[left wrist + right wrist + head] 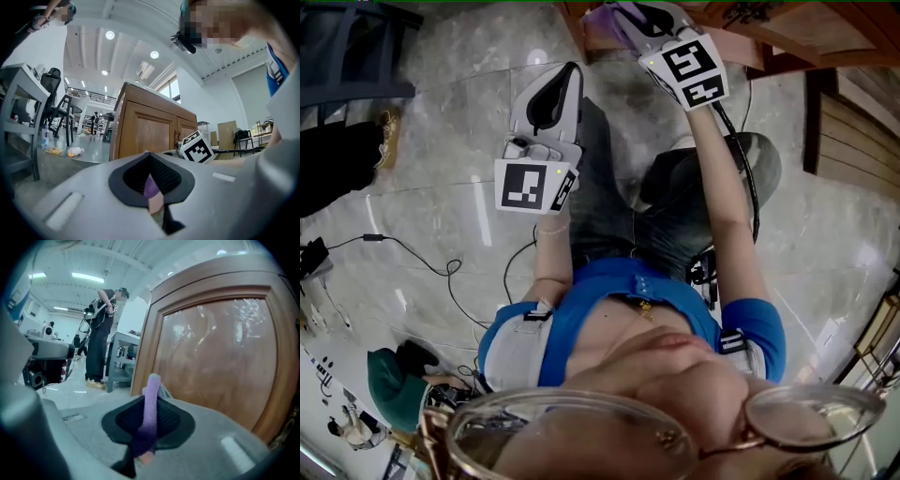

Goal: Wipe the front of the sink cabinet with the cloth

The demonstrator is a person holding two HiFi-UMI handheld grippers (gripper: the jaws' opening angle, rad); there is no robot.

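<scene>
Right gripper clamped on purple cloth, strip upright | cabinet door just beyond, far right; right gripper nearer | left gripper closed, apparently empty, well back

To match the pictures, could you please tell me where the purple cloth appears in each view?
Head view: top edge, purple cloth in the right gripper.
Left gripper view: only a purple sliver low centre, perhaps the cloth.
Right gripper view: centre, upright, clamped.
Shared landmark: the wooden cabinet.
</scene>
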